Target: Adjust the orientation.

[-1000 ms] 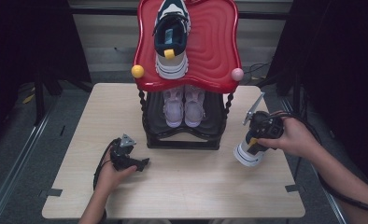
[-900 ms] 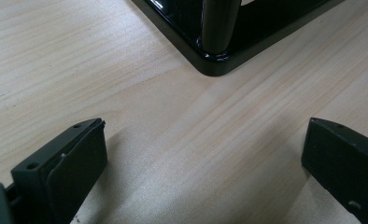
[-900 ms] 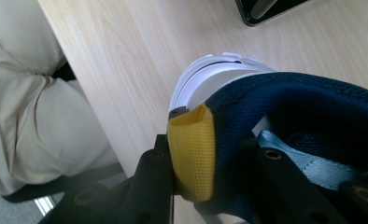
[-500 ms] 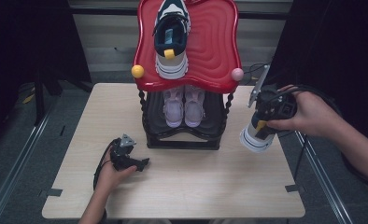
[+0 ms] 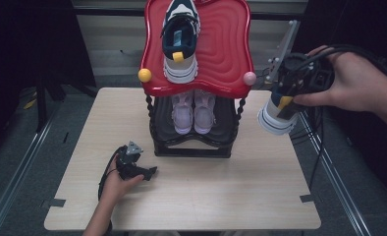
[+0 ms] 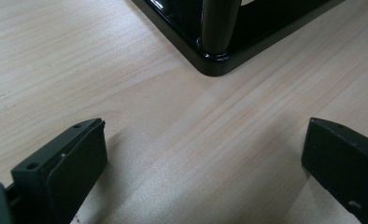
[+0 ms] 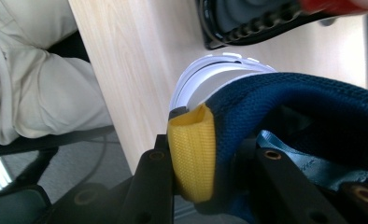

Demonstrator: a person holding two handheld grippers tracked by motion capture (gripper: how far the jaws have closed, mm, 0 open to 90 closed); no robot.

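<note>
My right gripper hangs in the air right of the red shelf top, shut on the heel of a navy and white sneaker that dangles sole-down. In the right gripper view the jaws pinch the sneaker's yellow heel tab and blue collar. A matching sneaker lies on the red top. A pale pink pair stands on the black lower shelf. My left gripper rests on the table at front left, open, with bare wood between its fingers.
The black shelf base corner lies just ahead of the left gripper. Yellow and pink knobs stick out at the red top's front corners. Cables trail from the right gripper over the table's right edge. A person's light trousers show beside the table.
The right hand has lifted the sneaker from near the tabletop up to about the level of the red top, drifting slightly right. The left hand and gripper have stayed put.
</note>
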